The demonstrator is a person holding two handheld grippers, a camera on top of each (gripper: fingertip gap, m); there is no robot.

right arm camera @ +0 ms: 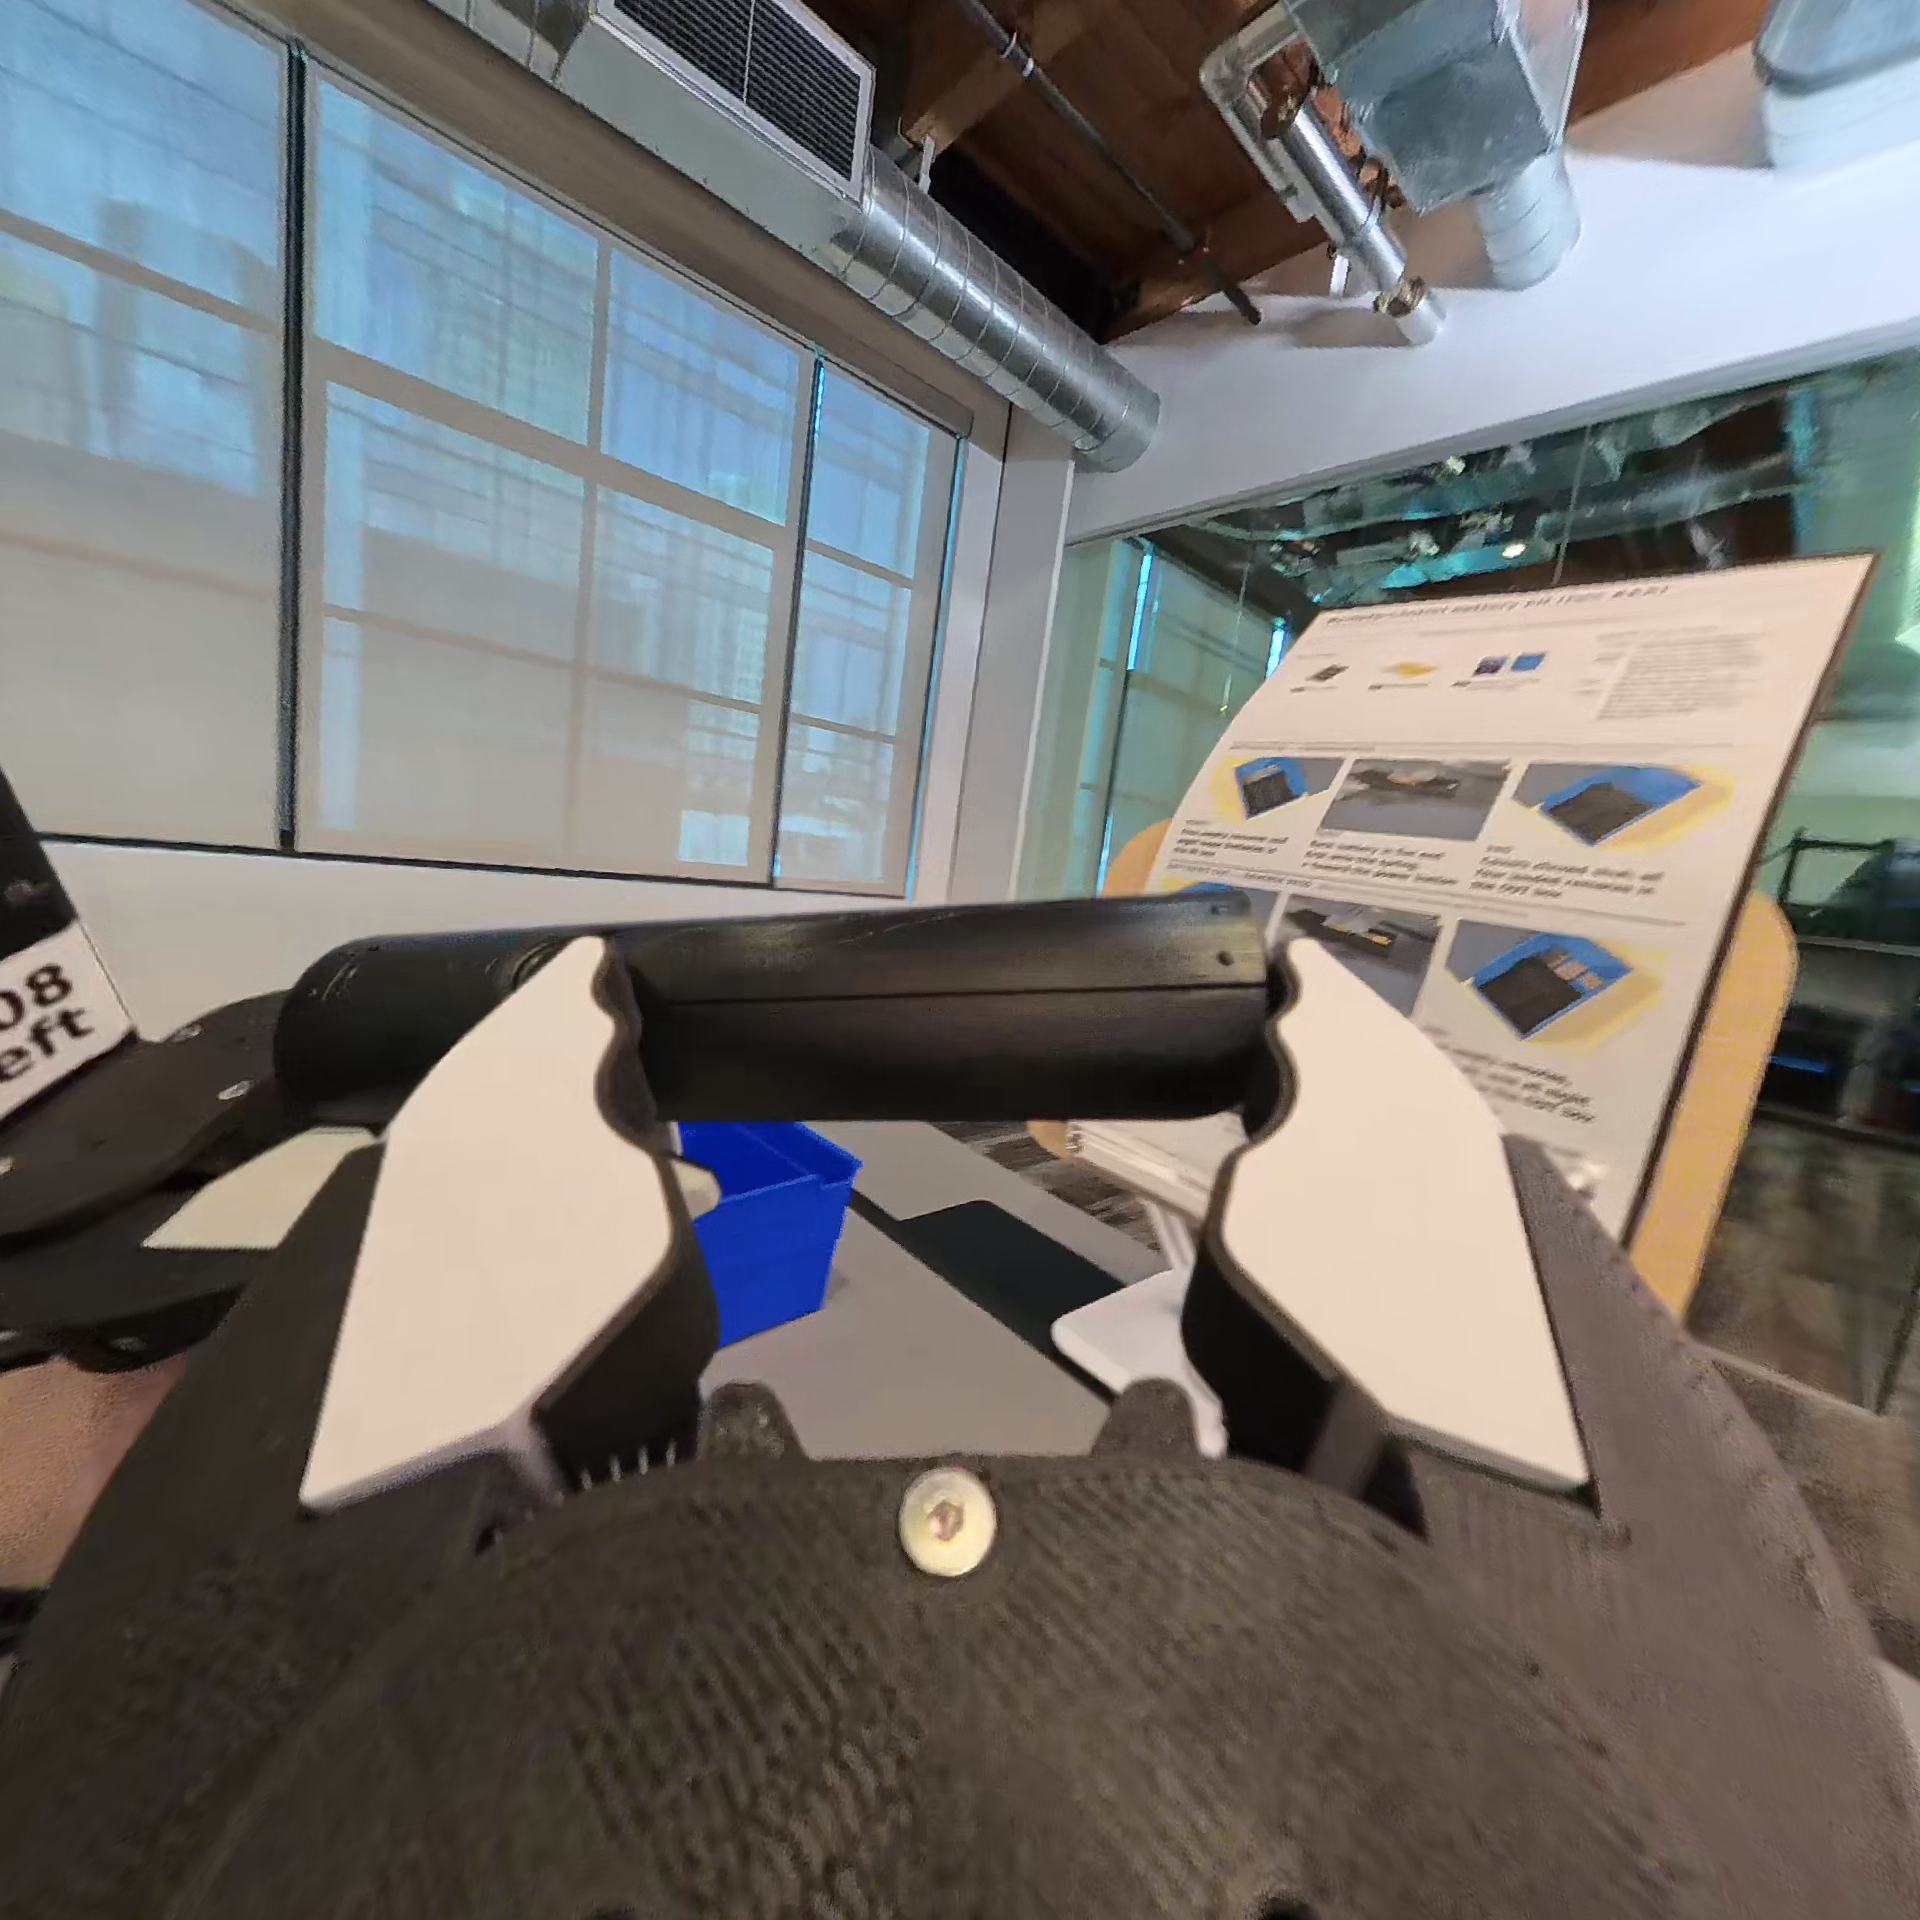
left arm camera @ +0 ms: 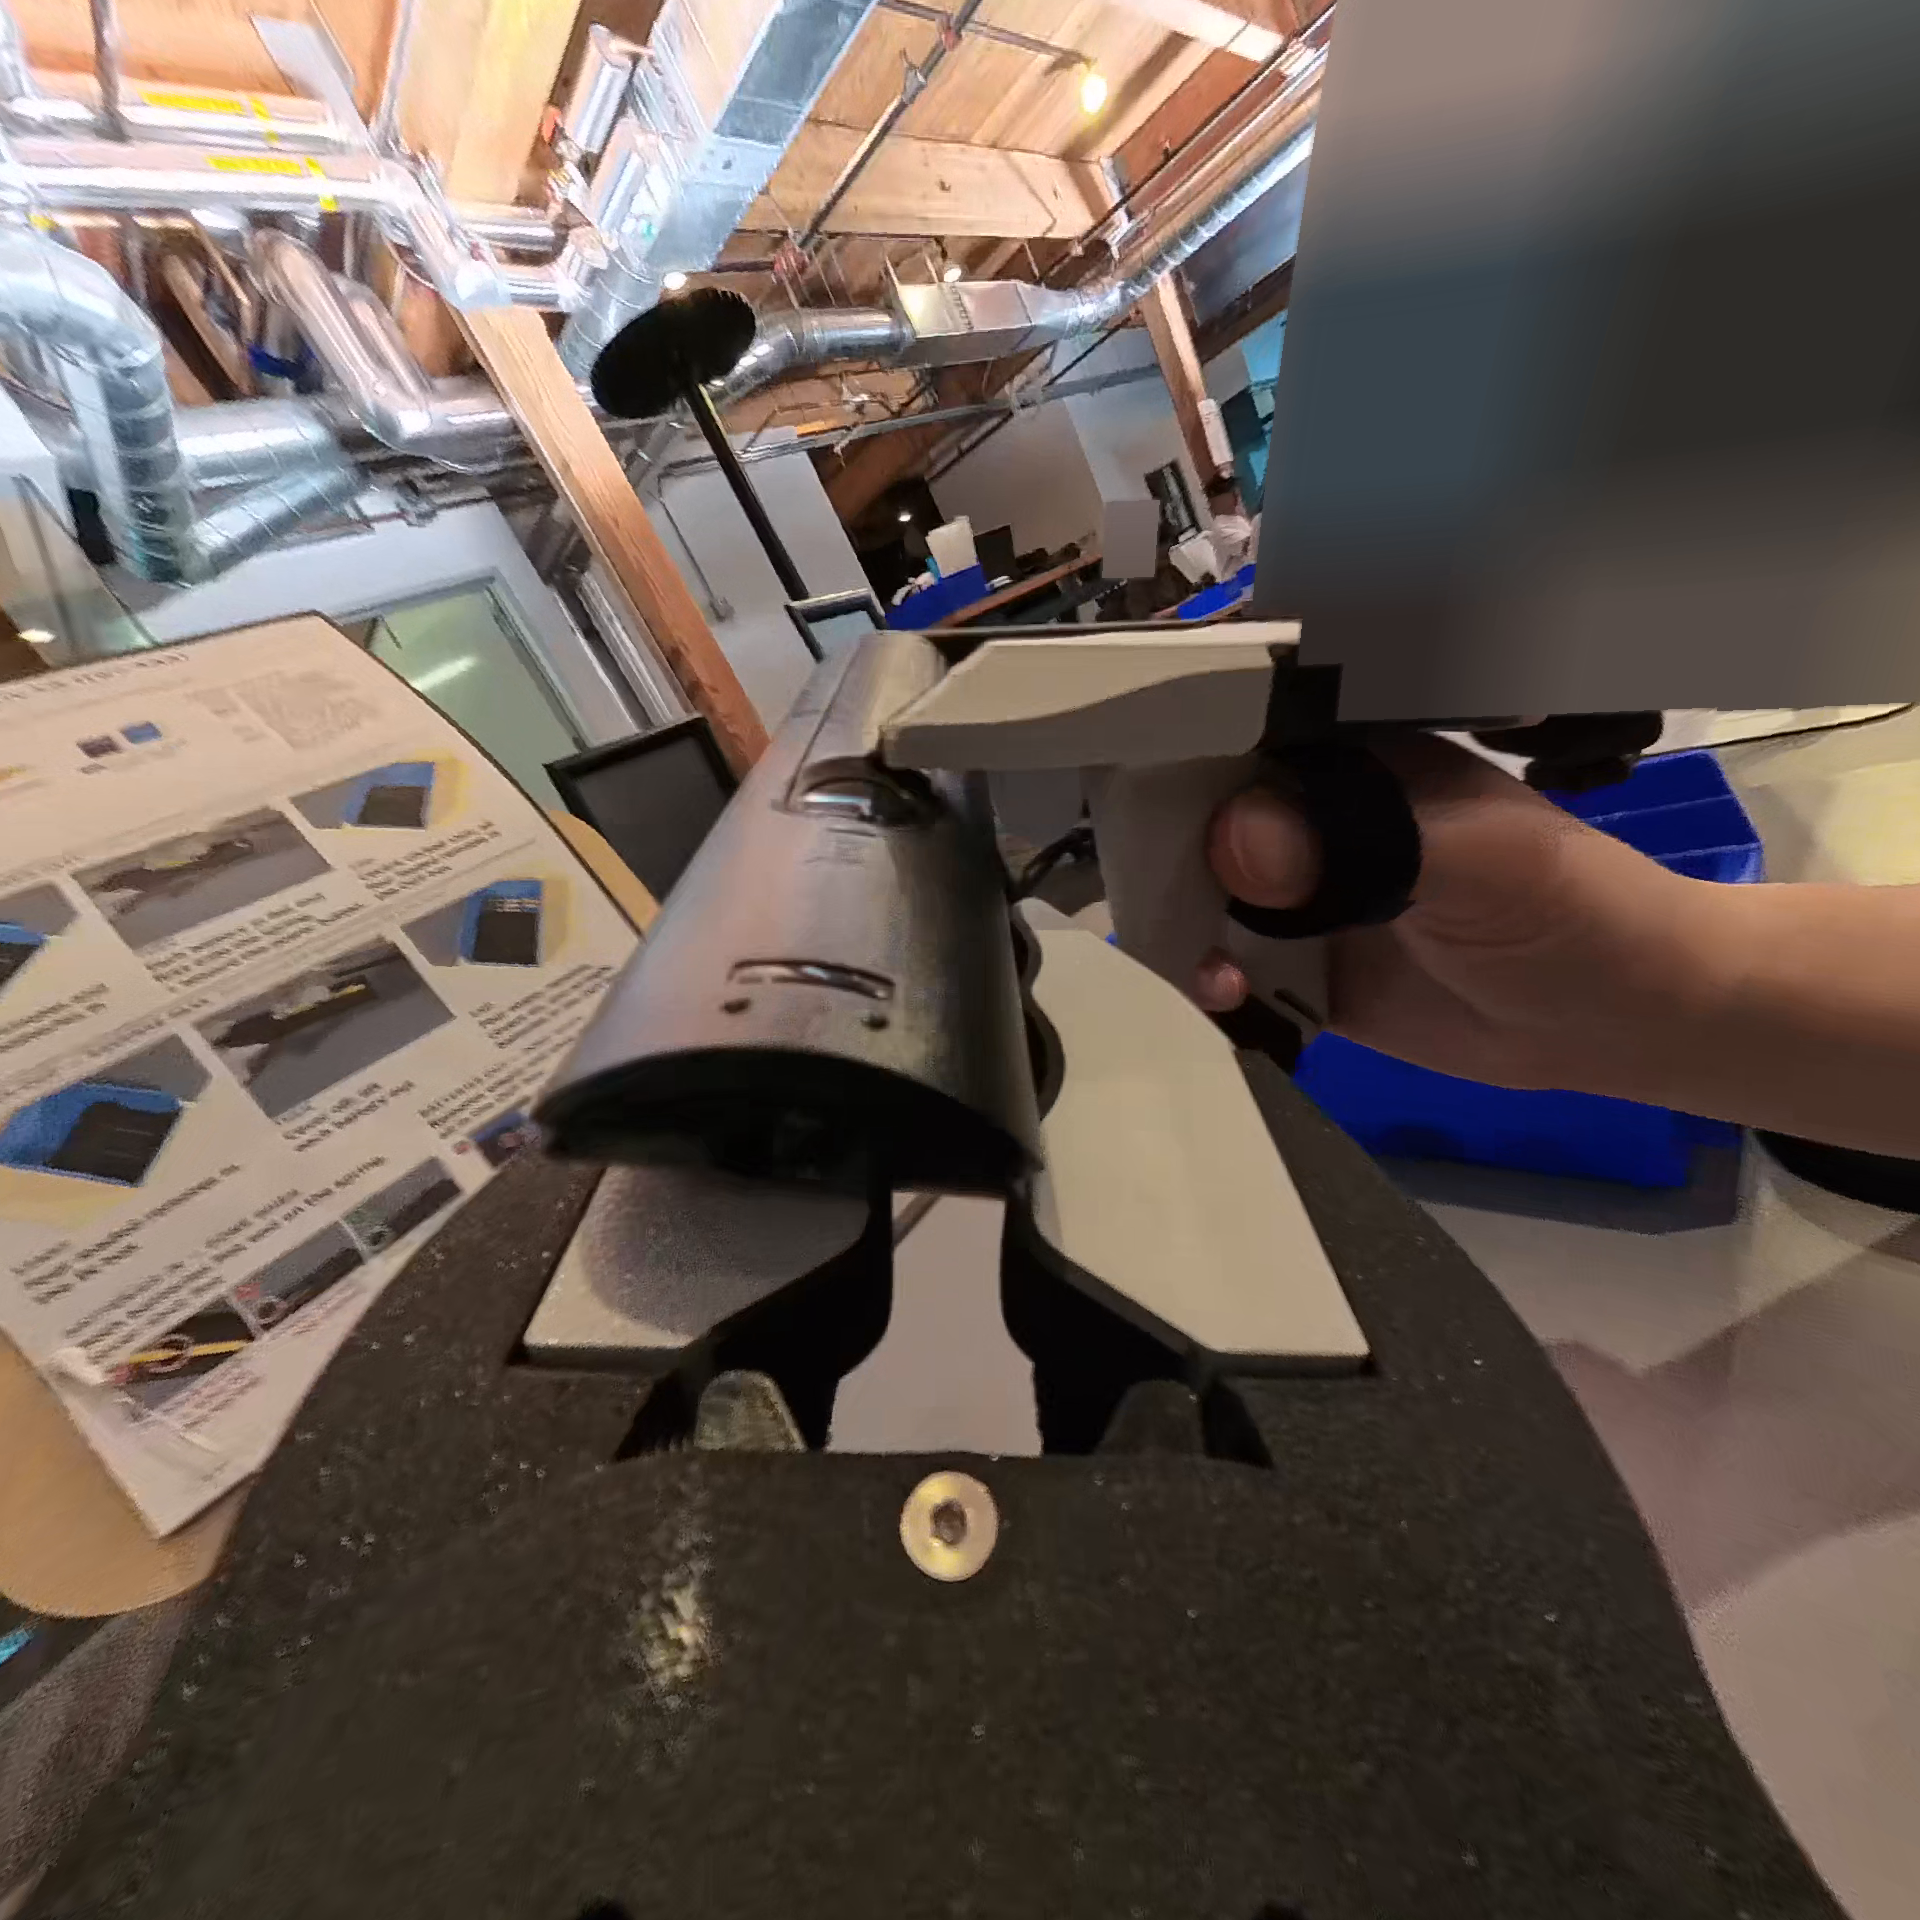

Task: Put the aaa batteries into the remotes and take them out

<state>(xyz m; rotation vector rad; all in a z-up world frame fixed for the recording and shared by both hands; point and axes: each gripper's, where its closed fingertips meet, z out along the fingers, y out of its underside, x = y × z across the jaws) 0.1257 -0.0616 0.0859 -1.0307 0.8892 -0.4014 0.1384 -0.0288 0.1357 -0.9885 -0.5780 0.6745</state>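
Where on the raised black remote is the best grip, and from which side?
Grip the remote across its narrow width near the end closest to the left gripper, coming from beneath. Its long straight sides suit the pads, and the curved back with the cover notch is left exposed for the open right gripper.

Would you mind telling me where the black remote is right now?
The remote is held up off the table, clamped in the left gripper, with the right gripper spanning its far end; the instruction sheet stands behind it.
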